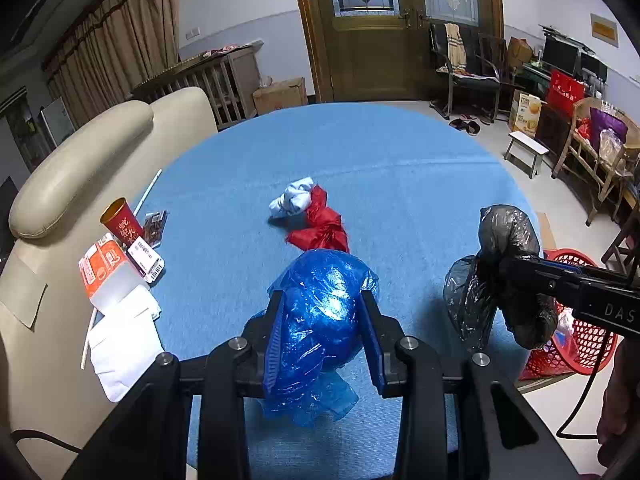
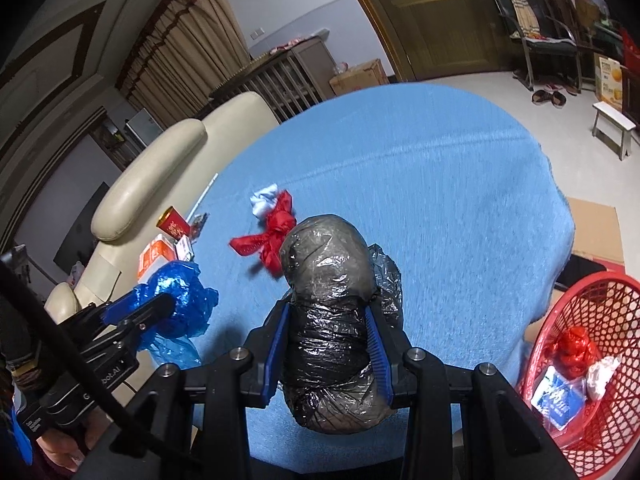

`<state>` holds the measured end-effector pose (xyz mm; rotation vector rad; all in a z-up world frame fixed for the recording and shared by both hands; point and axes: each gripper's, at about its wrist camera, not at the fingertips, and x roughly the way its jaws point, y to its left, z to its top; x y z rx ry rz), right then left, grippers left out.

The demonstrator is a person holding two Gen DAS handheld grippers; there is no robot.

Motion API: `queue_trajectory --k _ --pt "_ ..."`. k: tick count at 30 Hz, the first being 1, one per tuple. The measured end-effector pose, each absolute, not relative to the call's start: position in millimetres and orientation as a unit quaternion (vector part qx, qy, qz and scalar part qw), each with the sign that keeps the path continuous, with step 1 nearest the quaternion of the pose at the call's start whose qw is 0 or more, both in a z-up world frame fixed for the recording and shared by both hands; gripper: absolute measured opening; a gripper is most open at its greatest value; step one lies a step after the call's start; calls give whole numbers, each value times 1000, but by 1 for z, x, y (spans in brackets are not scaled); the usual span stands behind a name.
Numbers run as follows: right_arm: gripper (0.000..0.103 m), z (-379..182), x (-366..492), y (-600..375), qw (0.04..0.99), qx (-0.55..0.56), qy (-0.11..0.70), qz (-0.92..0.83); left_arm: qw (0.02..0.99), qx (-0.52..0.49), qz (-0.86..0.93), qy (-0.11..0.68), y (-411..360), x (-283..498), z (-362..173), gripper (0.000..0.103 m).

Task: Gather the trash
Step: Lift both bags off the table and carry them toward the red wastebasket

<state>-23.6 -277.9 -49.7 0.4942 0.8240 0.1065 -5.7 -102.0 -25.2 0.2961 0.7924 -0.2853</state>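
My left gripper point(image 1: 322, 300) is shut on a crumpled blue plastic bag point(image 1: 320, 316), just above the blue tablecloth point(image 1: 400, 168); the bag also shows in the right wrist view point(image 2: 180, 300). My right gripper point(image 2: 326, 316) is shut on a tied black plastic bag point(image 2: 328, 320), held above the cloth near its right edge; the bag also shows in the left wrist view point(image 1: 500, 272). A red bag point(image 1: 320, 228) knotted with a white wad point(image 1: 294, 198) lies mid-table. A red mesh basket point(image 2: 580, 304) with some trash sits on the floor at the right.
At the table's left edge are a red paper cup point(image 1: 120, 220), an orange-white carton point(image 1: 102, 268), wrappers, white napkins point(image 1: 124, 340) and straws. A cream sofa point(image 1: 80, 168) stands to the left. Cardboard point(image 2: 596, 228) lies by the basket. A white stool point(image 1: 526, 150) stands beyond.
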Motion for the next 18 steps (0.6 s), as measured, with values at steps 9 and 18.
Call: queue_trajectory --k 9,18 --pt "41 -60 -15 -276 874 235 423 39 889 132 -148 412 -96 4 -47 39" --pt "42 -98 -3 -276 855 236 461 24 861 66 -173 473 -76 26 -90 44"
